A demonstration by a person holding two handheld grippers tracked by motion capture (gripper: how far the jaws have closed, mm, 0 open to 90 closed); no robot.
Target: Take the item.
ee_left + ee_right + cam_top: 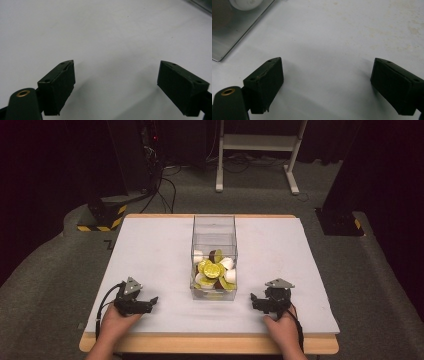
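A clear plastic box (214, 232) stands in the middle of the white table (150, 245), with several yellow-green, white and brown capsules (212, 269) heaped in its near half. My left gripper (151, 303) rests low on the table to the box's front left, jaws pointing toward it. In the left gripper view the left gripper (116, 87) is open over bare tabletop, with nothing between its jaws. My right gripper (255, 301) sits to the box's front right. The right gripper (327, 87) is open too, and the box corner (234, 32) lies at its upper left.
Both hands hold the grippers near the table's wooden front edge (210, 345). Beyond the table lie a grey carpet, a white frame stand (260, 145), cables and dark equipment with yellow-black striped bases (102, 217).
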